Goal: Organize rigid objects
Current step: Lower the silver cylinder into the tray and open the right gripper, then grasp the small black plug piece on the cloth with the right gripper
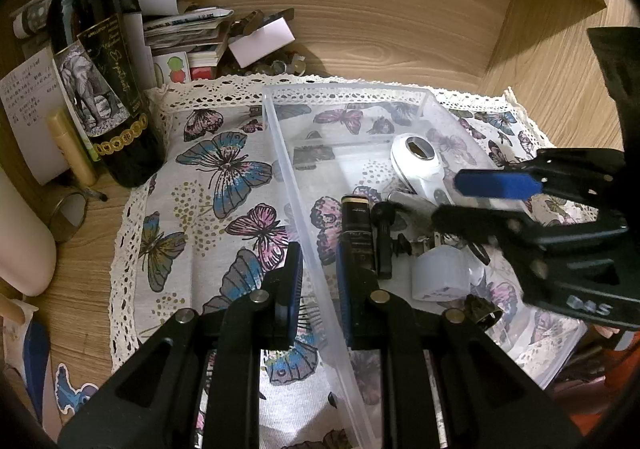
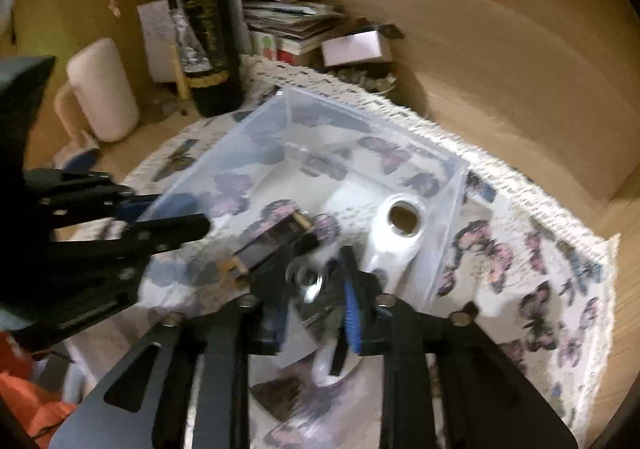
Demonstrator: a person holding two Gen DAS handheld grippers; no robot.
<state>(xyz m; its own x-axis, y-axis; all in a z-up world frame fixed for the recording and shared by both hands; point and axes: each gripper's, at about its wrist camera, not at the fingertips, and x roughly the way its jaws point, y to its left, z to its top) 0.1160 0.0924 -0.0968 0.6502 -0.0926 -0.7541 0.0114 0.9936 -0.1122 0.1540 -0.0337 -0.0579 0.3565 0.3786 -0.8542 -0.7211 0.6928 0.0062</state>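
Right wrist view, blurry though: the right gripper (image 2: 314,313) fingers are apart right over a shiny round metal piece (image 2: 307,277) in the clear bin (image 2: 448,233), white handle (image 2: 394,239) farther back, left gripper (image 1: 318,281) straddling the bin's wall.

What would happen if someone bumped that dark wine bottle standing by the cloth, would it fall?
The bottle stands upright, tall on a narrow base, so a push near the neck could probably tip it. It looks like glass, so likely heavy for its size, slippery and breakable. Lying down, its round body would probably roll across the wooden desk.
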